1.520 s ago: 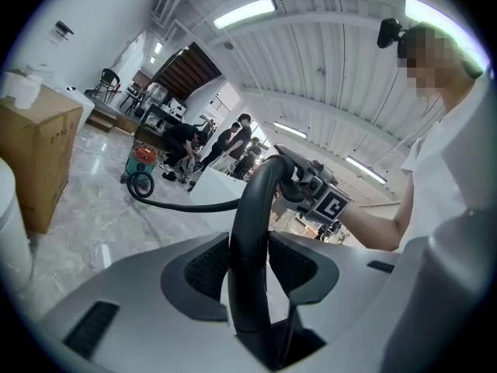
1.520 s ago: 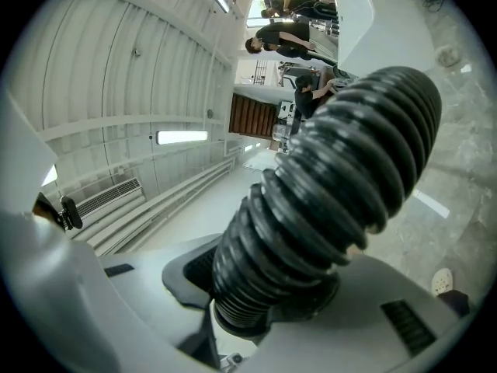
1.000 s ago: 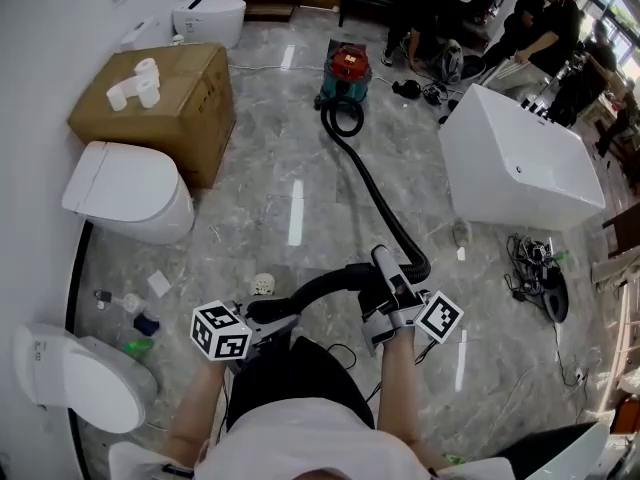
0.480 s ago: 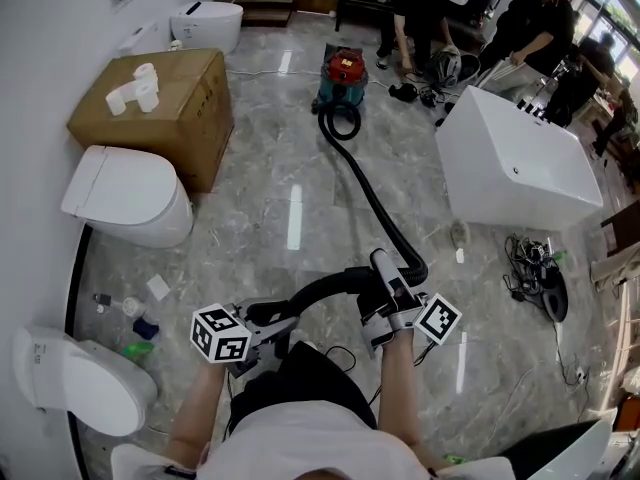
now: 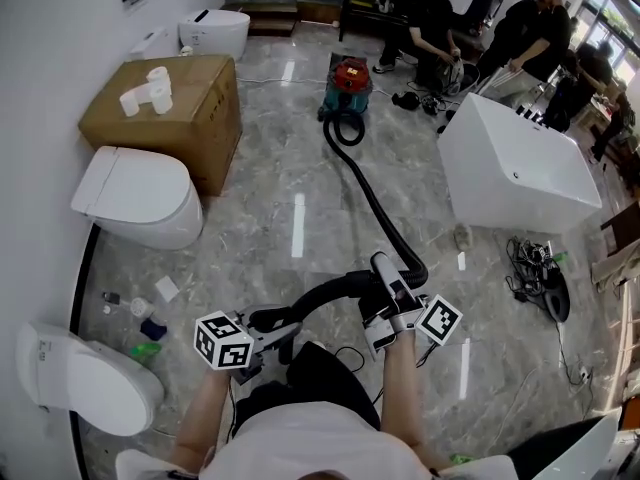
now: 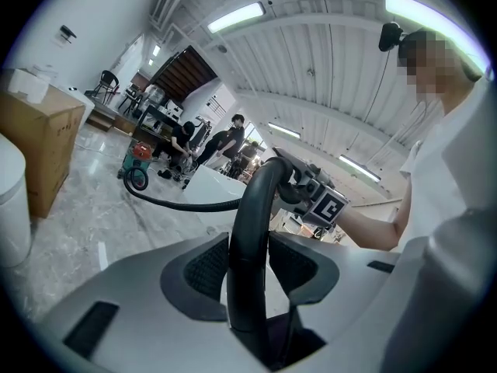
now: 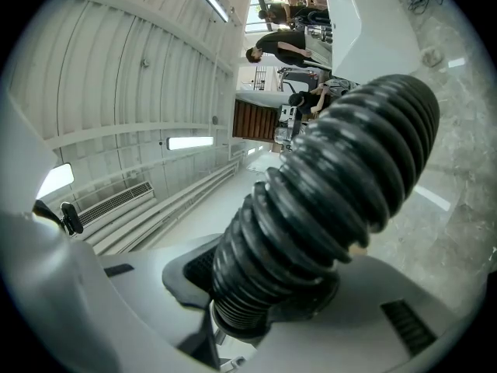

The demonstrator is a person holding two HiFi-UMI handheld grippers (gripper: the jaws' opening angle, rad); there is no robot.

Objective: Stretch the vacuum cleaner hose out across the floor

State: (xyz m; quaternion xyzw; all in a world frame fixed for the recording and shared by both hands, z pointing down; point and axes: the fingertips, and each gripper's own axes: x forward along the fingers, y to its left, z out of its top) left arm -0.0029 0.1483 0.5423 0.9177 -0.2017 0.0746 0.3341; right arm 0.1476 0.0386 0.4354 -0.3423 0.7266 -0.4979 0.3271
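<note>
Little has changed over the last second. The left gripper (image 5: 270, 330) stays clamped on the smooth black pipe (image 5: 325, 288), which sits upright between its pads in the left gripper view. The right gripper (image 5: 390, 286) stays closed around the ribbed hose (image 5: 370, 193), which fills its jaws in the right gripper view. Only the head view has drifted a little; the box and toilets sit slightly further right in it.

The hose leaves the right gripper, kinks sharply just beyond its tip, then runs well ahead of both grippers to the vacuum (image 5: 348, 76), where it is still curled in a loop. Judging by that kink and loop, the hose is only partly stretched and the pull seems paused. More backing away, or swinging the held end out, would be needed to take up the slack.

Counted, left to right:
- three toilets, the nearest (image 5: 80, 378) left of the left gripper
- one box (image 5: 190, 98) with paper rolls on top, apparently three
- two grippers
- one hose and one vacuum
- one tub (image 5: 515, 163), ahead and right of the right gripper
- a few people far ahead, number unclear
</note>
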